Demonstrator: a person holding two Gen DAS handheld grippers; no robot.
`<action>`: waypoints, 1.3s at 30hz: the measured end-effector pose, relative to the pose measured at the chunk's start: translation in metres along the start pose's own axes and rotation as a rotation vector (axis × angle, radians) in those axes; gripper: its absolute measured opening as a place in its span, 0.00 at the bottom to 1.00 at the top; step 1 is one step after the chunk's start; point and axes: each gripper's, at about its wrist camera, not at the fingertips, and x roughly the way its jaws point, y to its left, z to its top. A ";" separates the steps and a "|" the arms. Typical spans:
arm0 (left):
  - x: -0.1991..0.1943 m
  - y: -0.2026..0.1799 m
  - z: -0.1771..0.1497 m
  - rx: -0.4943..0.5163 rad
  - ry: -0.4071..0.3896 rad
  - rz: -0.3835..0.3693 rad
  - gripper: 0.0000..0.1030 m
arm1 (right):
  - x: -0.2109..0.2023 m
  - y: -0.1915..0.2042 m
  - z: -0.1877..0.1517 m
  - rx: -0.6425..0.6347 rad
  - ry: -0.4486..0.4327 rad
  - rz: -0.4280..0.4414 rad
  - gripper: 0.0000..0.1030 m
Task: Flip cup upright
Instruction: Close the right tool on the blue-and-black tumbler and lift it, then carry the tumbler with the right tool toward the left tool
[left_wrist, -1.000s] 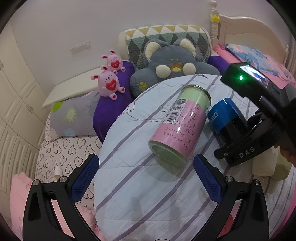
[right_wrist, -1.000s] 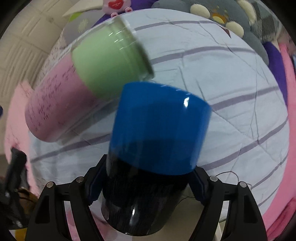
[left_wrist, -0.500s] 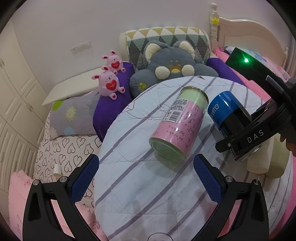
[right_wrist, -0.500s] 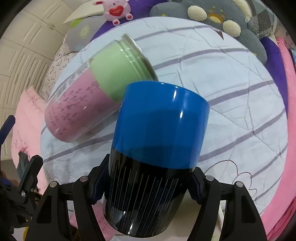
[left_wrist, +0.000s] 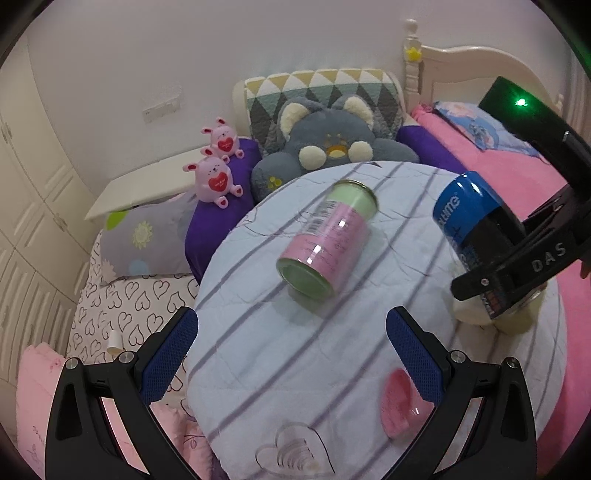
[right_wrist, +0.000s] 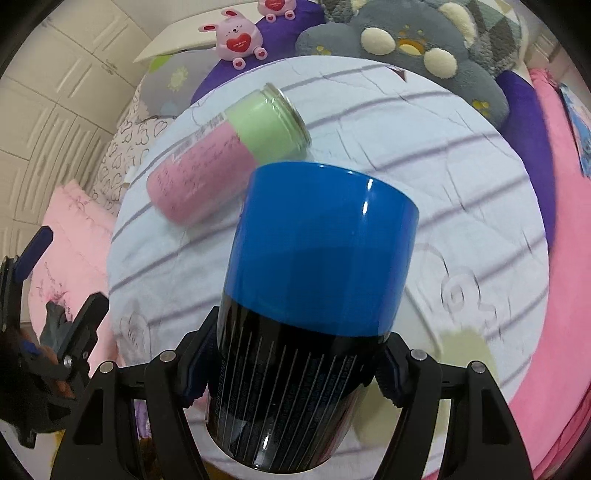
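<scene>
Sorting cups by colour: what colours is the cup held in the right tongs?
Blue above, black below with fine white print, on the cup; clearest in the right wrist view.

A pink-green cup (left_wrist: 327, 243) lies sideways on the striped round table (left_wrist: 332, 369).

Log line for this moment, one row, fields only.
right gripper: shut on blue cup, lifted, tilted | left gripper: open, empty | pink-green cup: on its side on round table

pink object (left_wrist: 403, 409) blurred, blue cup (right_wrist: 310, 314) base hidden
</scene>
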 end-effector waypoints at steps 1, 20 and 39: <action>-0.006 -0.003 -0.004 0.007 -0.004 -0.005 1.00 | -0.003 0.000 -0.009 0.004 -0.004 -0.002 0.70; -0.045 -0.048 -0.100 0.091 0.064 -0.072 1.00 | 0.031 0.021 -0.141 0.050 0.066 0.031 0.71; -0.045 -0.046 -0.124 0.065 0.086 -0.083 1.00 | 0.029 0.037 -0.139 0.025 0.072 -0.014 0.78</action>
